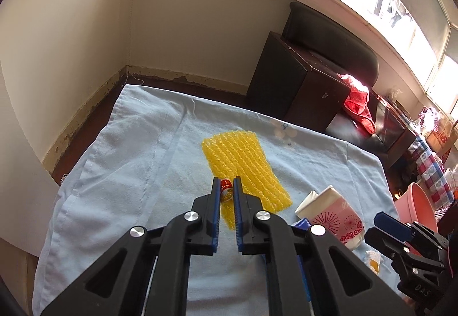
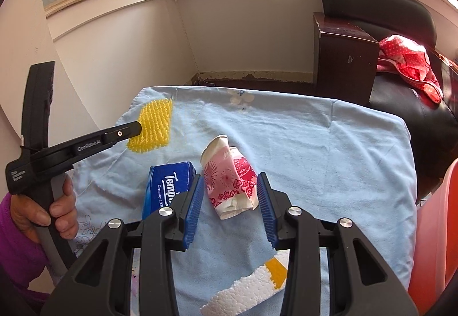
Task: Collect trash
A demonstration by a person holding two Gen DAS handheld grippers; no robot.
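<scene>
Nearest the lens, left view: left gripper (image 1: 227, 192), black arms with ribbed blue pads, closed on a small red-and-white wrapped item (image 1: 226, 192), perhaps a sweet or cap; too small to tell. It is held over the near end of the yellow foam fruit-net sleeve (image 1: 245, 166), which lies flat on the pale blue cloth (image 1: 128, 161).

Right gripper (image 2: 230, 196): jaws spread wide, straddling the crushed pink-patterned paper cup (image 2: 229, 183). Pads not touching it as far as I can see.

Progress, judged: early. One scrap is gripped, none visibly binned. Left on the cloth: the net sleeve, the cup, a torn white polystyrene strip with a yellow patch (image 2: 252, 287), and a blue tissue pack (image 2: 166, 187), possibly not trash. A pink plastic tub (image 1: 420, 201) sits beyond the table's right edge, the likely bin.

Textures: net is springy and open-meshed; cup creased and flattened, soft card; polystyrene crumbly-edged; cloth wrinkled and slack, could snag on the pads.
</scene>
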